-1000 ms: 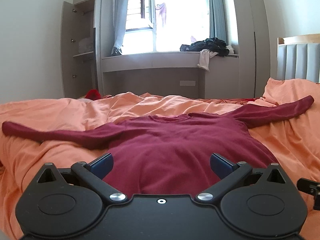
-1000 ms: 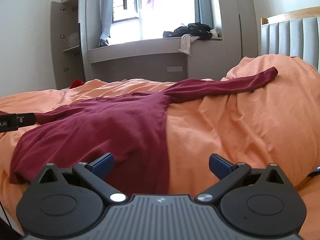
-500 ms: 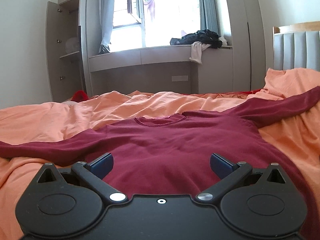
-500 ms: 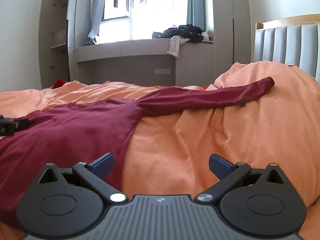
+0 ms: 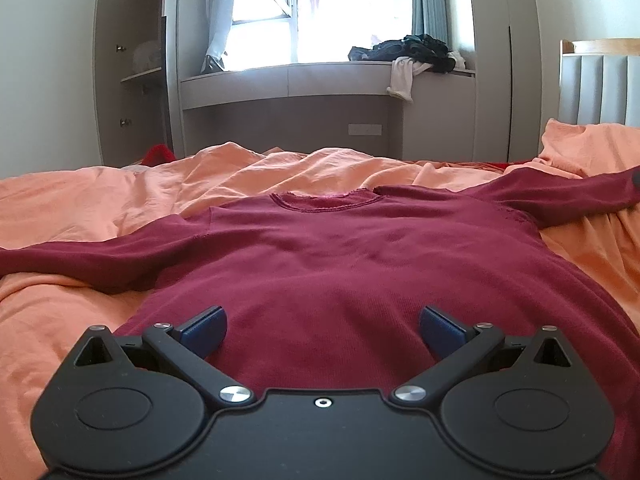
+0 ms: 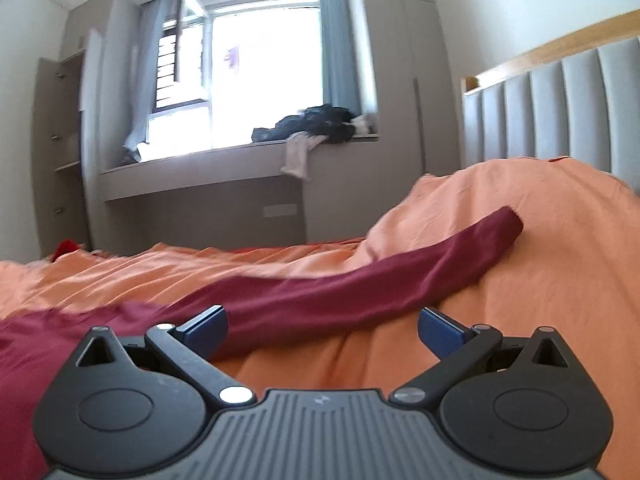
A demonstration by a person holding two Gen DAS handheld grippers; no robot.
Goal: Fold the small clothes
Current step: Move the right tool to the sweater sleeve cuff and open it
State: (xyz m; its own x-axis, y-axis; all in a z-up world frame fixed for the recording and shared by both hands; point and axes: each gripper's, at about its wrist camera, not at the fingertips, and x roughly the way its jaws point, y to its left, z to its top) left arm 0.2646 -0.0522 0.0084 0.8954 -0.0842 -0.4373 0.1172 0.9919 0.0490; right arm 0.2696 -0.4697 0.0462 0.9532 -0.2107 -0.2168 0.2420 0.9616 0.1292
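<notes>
A dark red long-sleeved top point(image 5: 340, 264) lies spread flat on the orange bedcover point(image 5: 100, 204), collar away from me, sleeves stretched out left and right. My left gripper point(image 5: 322, 330) is open and empty, low over the top's lower body. My right gripper point(image 6: 322, 330) is open and empty, just in front of the top's right sleeve point(image 6: 360, 292), which runs up to the right onto a hump of the bedcover point(image 6: 560, 240).
A grey padded headboard point(image 6: 560, 112) stands at the right. Beyond the bed are a window bench with a pile of dark clothes point(image 5: 412, 50), an open cupboard point(image 5: 132, 80) at the left, and something red point(image 5: 160, 154) by the bed's far edge.
Both grippers have moved forward and lower over the bed. The left one is closer to the top's body. The right one has swung right, from the body's edge to the right sleeve.
</notes>
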